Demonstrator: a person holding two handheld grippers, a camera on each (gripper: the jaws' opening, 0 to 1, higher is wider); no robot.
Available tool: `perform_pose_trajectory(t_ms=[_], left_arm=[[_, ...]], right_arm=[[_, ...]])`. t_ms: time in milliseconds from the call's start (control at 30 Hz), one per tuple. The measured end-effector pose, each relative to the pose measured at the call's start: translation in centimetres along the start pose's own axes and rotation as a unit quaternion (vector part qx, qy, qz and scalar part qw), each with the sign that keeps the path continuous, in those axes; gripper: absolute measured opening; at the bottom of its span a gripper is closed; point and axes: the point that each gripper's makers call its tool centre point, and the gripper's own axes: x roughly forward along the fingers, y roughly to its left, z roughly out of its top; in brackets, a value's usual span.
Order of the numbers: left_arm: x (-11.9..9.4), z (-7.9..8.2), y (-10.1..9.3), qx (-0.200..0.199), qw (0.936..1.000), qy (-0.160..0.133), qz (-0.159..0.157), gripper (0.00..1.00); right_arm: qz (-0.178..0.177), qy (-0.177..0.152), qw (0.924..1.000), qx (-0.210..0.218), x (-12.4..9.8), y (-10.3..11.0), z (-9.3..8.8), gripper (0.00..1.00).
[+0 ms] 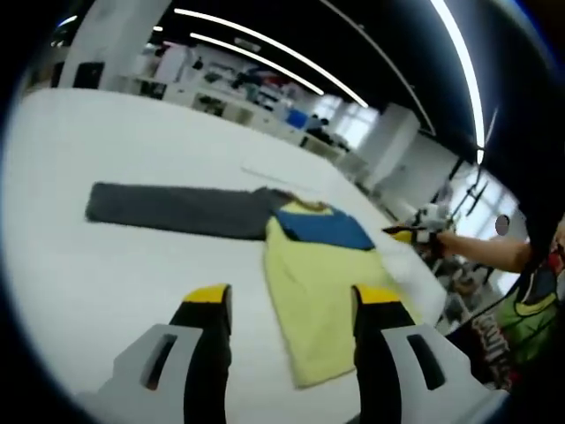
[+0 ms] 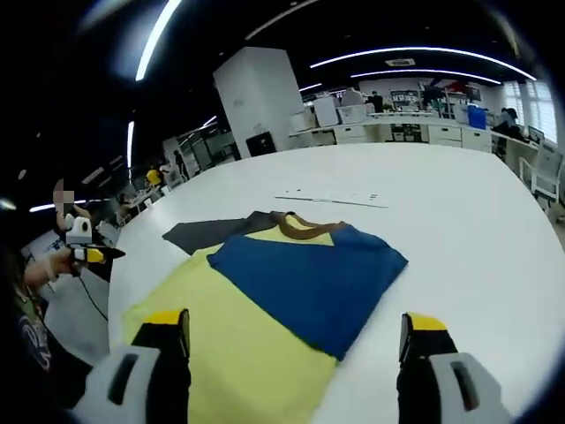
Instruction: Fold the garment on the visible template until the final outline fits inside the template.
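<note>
garment [image 1: 300, 265] on table [image 1: 132, 265], left gripper [image 1: 291, 305] open

One garment [image 1: 309, 265] lies on one white table [image 1: 132, 256] — a single piece in three colours: yellow, blue and dark grey. Two grippers are in play — the left gripper [image 1: 291, 305] and the right gripper [image 2: 296, 327], each with two yellow-tipped jaws. One thin white strip [image 2: 331, 199] rests beyond the collar.

Bare white table [image 2: 477, 221] is lying open ahead and right of the right gripper [image 2: 296, 340]; only the flat garment [image 2: 291, 283] is sitting between its spread jaws. Left gripper [image 1: 291, 305], jaws apart, is facing open tabletop to its left, garment ahead-right.
</note>
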Motion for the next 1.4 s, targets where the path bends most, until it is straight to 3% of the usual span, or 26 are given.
perform_pose_trajectory(t_ms=[200,300,433,700,1100,1400], left_arm=[[0.1,0.4,0.5,0.009,1.0,0.0,-0.005,0.54],[0.4,0.0,0.8,0.017,0.9998,0.007,-0.008,0.59],[0.8,-0.4,1.4,0.03,0.9994,0.013,-0.007,0.66],[0.7,-0.6,1.6,0.037,0.999,0.02,-0.017,0.7],[0.3,-0.6,2.5,0.034,0.9992,0.019,-0.008,0.72],[0.2,-0.8,2.8,0.038,0.9989,0.028,0.0,0.71]], right_arm=[[0.012,-0.004,0.9999,-0.008,-1.5,2.5,-0.5,1.0],[0.015,0.022,0.9979,-0.059,-2.1,3.9,-1.9,1.0],[0.025,0.025,0.9983,-0.046,-2.6,5.5,-2.8,1.0],[0.024,0.022,0.9991,-0.028,-3.6,7.3,-4.3,1.0],[0.027,0.033,0.9989,-0.017,-5.3,8.7,-6.5,1.0],[0.024,0.025,0.9993,-0.013,-5.1,8.5,-6.2,1.0]])
